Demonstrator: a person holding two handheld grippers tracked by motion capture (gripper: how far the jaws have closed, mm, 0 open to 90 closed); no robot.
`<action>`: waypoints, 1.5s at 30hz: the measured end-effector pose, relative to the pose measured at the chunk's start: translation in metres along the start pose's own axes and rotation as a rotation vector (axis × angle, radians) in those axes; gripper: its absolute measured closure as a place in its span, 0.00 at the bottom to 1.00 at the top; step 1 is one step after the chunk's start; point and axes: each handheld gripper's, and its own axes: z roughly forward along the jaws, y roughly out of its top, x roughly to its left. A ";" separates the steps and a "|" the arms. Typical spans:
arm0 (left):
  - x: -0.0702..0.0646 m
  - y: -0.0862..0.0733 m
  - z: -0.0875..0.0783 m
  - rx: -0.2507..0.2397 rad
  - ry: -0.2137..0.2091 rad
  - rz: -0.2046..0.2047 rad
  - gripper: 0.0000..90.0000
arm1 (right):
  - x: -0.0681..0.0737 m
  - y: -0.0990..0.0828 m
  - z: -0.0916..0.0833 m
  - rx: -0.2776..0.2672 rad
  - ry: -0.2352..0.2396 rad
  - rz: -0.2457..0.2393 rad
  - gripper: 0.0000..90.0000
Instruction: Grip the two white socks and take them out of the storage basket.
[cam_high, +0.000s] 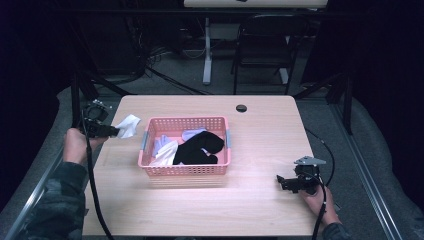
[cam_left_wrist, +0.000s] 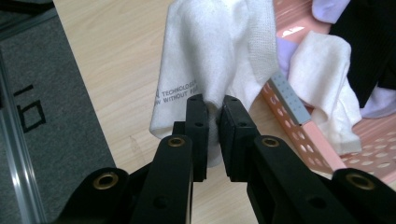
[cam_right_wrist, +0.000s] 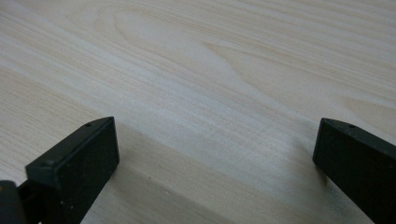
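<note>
The left gripper has its jaws clamped on a white cloth, which hangs beyond their tips, just beside the pink basket. The right gripper rests with jaws wide apart, bare table between them.

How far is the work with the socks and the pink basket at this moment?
Done: nothing lies on the table outside the basket. In hand: the left gripper is shut on a white sock, held over the table left of the pink basket. Left: a black sock and some white and pale pieces are in the basket. The right gripper rests open, holding nothing.
</note>
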 end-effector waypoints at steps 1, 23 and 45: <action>0.001 -0.002 0.001 -0.001 -0.005 -0.002 0.92 | 0.000 0.000 0.000 0.001 0.001 -0.001 0.00; 0.010 -0.045 0.059 0.020 -0.014 -0.101 0.92 | 0.000 0.000 0.000 0.001 -0.004 0.004 0.00; 0.018 -0.077 0.101 0.095 -0.066 -0.158 0.81 | 0.000 0.000 -0.001 0.004 -0.008 0.003 0.00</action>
